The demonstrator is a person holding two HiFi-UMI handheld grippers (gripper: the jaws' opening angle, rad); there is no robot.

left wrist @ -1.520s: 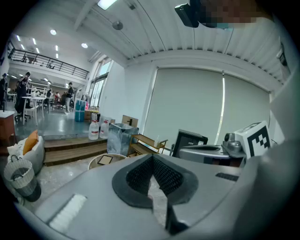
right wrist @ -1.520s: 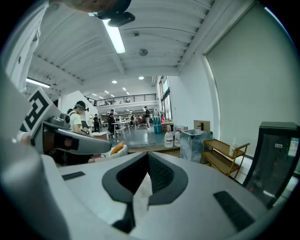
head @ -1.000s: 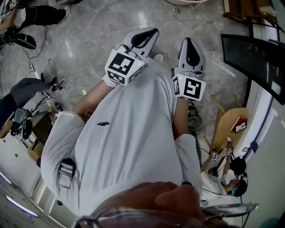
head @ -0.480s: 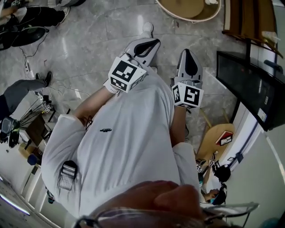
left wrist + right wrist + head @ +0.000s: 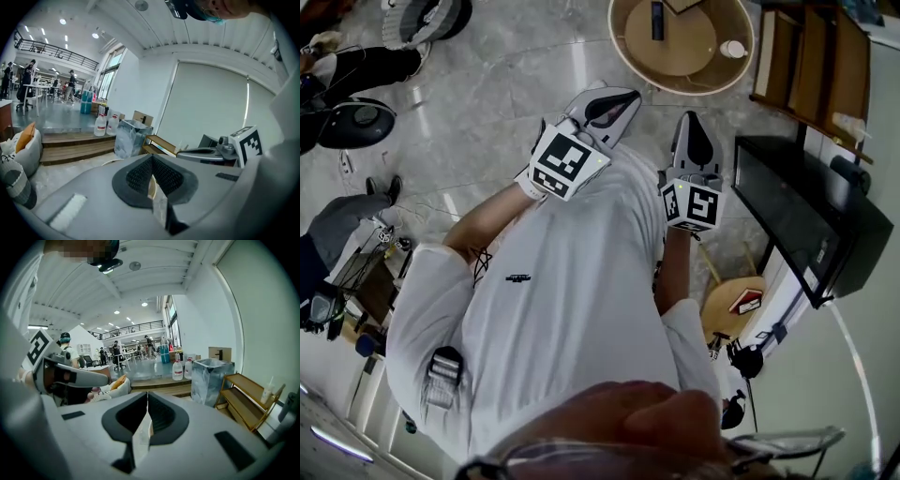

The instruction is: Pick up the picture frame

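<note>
Both grippers are held out in front of the person's chest above a grey marble floor. In the head view my left gripper (image 5: 622,95) is shut and holds nothing; its marker cube sits near the person's left hand. Beside it my right gripper (image 5: 693,120) is also shut and holds nothing. Each gripper view shows the jaws closed together, the left gripper (image 5: 151,158) and the right gripper (image 5: 147,395). A round wooden table (image 5: 630,49) lies just ahead with a dark flat object (image 5: 657,19) and a white cup (image 5: 732,49) on it. I cannot make out a picture frame for certain.
A wooden shelf unit (image 5: 811,66) stands at the far right, with a black screen (image 5: 797,216) below it. A small round stool (image 5: 736,302) is near the person's right side. A silver-grey bin (image 5: 130,138), water bottles (image 5: 101,125) and wooden steps (image 5: 77,145) are ahead. People sit at the left.
The person has walked forward with both grippers held out, still shut. The round wooden table has come fully into view at the top, and the black screen has slid down the right side.
</note>
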